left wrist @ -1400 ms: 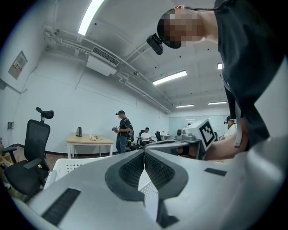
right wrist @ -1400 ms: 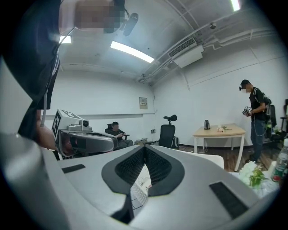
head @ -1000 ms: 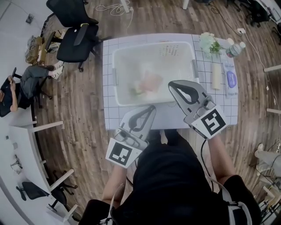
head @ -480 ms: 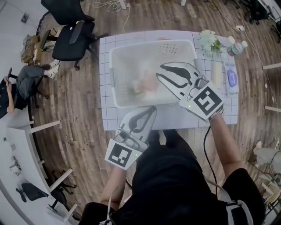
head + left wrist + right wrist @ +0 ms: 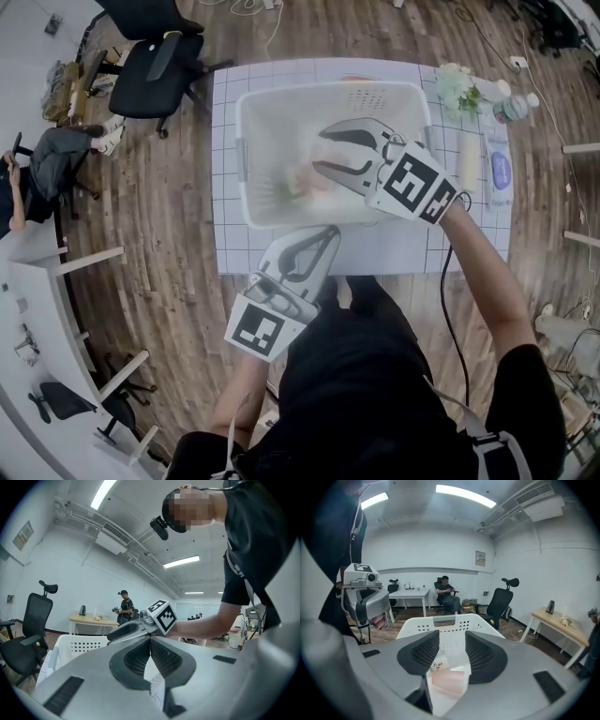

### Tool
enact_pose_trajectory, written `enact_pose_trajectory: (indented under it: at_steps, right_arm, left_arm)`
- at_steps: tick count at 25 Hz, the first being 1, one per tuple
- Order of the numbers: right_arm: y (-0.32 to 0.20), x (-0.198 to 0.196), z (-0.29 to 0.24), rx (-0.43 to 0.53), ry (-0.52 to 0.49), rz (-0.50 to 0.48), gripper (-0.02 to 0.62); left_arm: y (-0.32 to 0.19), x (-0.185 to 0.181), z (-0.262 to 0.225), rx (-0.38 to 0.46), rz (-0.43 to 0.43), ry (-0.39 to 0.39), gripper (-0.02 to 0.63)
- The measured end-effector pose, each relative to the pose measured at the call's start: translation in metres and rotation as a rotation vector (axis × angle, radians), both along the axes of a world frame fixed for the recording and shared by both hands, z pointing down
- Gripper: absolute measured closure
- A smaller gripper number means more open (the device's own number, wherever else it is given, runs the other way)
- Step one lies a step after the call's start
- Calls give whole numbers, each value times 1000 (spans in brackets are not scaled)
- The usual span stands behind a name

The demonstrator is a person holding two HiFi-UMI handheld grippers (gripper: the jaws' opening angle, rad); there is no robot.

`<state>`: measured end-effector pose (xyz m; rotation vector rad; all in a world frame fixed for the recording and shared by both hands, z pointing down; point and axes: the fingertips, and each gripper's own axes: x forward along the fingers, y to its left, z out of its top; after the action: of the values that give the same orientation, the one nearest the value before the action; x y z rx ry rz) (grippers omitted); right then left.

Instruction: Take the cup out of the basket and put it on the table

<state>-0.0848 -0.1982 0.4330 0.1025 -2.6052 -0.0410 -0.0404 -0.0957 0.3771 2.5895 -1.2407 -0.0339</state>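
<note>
Lowering right gripper (image 5: 319, 153) further into basket (image 5: 240, 159), jaws opening, empty, above cup (image 5: 450, 682); holding left gripper (image 5: 327, 232) at bench (image 5: 375, 249) edge, jaws closed.

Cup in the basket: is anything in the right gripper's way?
Nothing visible blocks it. The right gripper, its jaws just opened with nothing between them, hangs over the basket, and the pink cup lies on its side straight ahead. A small thing lies beside the cup, not across it.
</note>
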Motion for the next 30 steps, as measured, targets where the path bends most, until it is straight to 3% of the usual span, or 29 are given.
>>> enact_pose_trajectory:
  at_steps: [15,30]
  right_arm:
    - [18,-42,97,-48,187,-305,393]
    - [23,-73,173,-68,373,-438,365]
  left_arm:
    - [-11,-15,13,-37,-14,-30,595]
    - [-5,-27,25,-72,-5,-49,595]
